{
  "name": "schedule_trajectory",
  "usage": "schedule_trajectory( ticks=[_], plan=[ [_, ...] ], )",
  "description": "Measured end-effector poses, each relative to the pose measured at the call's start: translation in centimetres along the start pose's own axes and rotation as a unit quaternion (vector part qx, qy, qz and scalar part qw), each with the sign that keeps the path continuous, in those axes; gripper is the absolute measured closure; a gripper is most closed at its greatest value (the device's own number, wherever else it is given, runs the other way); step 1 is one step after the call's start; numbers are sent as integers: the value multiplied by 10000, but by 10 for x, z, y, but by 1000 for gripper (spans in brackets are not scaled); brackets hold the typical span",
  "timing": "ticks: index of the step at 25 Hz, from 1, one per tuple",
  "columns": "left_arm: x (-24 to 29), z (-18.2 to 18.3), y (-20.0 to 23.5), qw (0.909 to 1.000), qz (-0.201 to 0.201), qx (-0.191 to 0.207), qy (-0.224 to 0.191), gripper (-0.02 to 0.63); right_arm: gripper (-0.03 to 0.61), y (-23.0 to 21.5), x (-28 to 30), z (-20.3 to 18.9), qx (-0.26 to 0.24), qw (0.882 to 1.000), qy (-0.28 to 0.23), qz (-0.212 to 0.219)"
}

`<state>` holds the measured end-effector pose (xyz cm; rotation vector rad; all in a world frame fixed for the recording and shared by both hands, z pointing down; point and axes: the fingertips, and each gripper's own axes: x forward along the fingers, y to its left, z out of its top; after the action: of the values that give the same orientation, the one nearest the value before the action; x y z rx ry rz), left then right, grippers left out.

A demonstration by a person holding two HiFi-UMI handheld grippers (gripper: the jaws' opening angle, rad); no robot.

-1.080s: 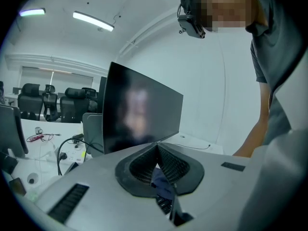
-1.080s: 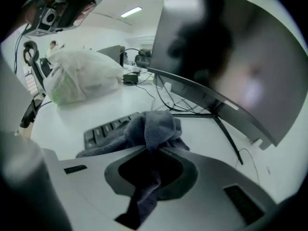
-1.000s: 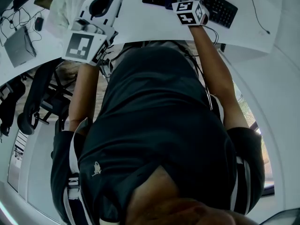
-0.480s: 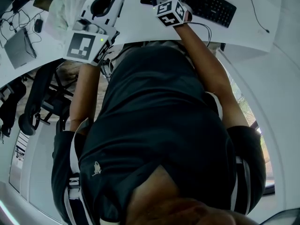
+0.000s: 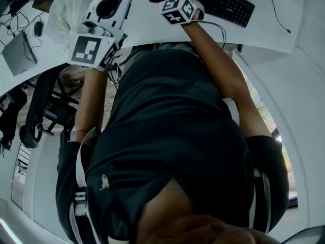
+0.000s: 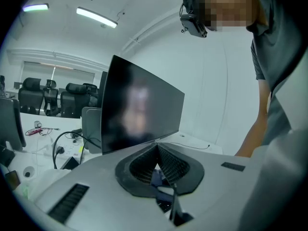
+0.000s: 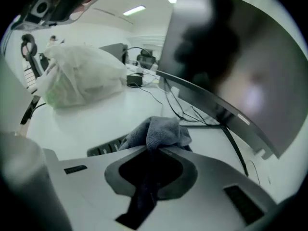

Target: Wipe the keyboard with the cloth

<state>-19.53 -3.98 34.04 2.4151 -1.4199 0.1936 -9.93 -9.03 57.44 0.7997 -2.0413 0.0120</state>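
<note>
Open-plan office. White work desks (image 5: pixel 147 22) carry a wide, curved dark monitor (image 6: pixel 139 109), a black full-size keyboard (image 5: pixel 223 4) and loose black cables (image 6: pixel 61 141). Black high-backed swivel chairs (image 6: pixel 77 97) stand in a row beneath long ceiling strip lights (image 6: pixel 96 17).

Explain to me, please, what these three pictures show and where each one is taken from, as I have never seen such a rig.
No robot here: a person holds a two-jaw tool in each hand. The head view looks steeply down from a camera on the person's head, past their dark shirt to a white desk with a black keyboard. The other two views come from cameras riding on the tools, looking along the jaws. The left tool has its jaws together, empty, facing a dark monitor. The right tool is clamped on a grey cloth at one end of the keyboard. A filled plastic bag sits further along the desk.
</note>
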Motion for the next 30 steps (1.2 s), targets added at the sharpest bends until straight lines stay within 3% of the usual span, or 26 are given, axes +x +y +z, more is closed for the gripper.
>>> schedule_trajectory(
  ticks=[3,5,7,10,12,14,17,19,21,23,26,28,30],
  plan=[
    [2,3,-2,10000,-20,23,-23,607,545,34,11,30,-565,9969,-205,503],
    [0,4,0,10000,7,29,-36,608,545,28,13,29,-441,9964,-215,696],
    [-5,2,4,10000,62,21,-30,608,545,0,10,13,-186,9984,-181,495],
    [-14,-4,13,9999,164,-18,-1,607,545,-46,2,-16,183,9997,-41,-159],
    [-16,-8,16,9998,202,-67,25,607,545,-46,3,-14,237,9993,53,-296],
    [-15,-11,13,9998,170,-113,46,609,545,-20,9,5,14,10000,-34,-78],
    [-10,-8,5,9999,71,-87,22,608,545,32,15,36,-492,9961,-357,638],
    [-8,-3,3,10000,57,-49,-25,607,545,40,15,37,-615,9934,-404,875],
    [-10,-1,5,9999,92,-42,-61,607,545,19,10,19,-261,9965,-324,731],
    [-14,-2,10,9999,135,-62,-66,607,545,-17,-1,-10,205,9992,-162,310],
    [-20,-8,17,9998,186,-112,-23,607,545,-48,-19,-41,424,9988,104,-241],
    [-21,-13,18,9997,181,-157,30,607,545,-33,-21,-39,250,9994,144,-212],
    [-17,-14,13,9998,119,-173,56,607,545,7,-19,-22,-111,9998,28,175]
  ],
)
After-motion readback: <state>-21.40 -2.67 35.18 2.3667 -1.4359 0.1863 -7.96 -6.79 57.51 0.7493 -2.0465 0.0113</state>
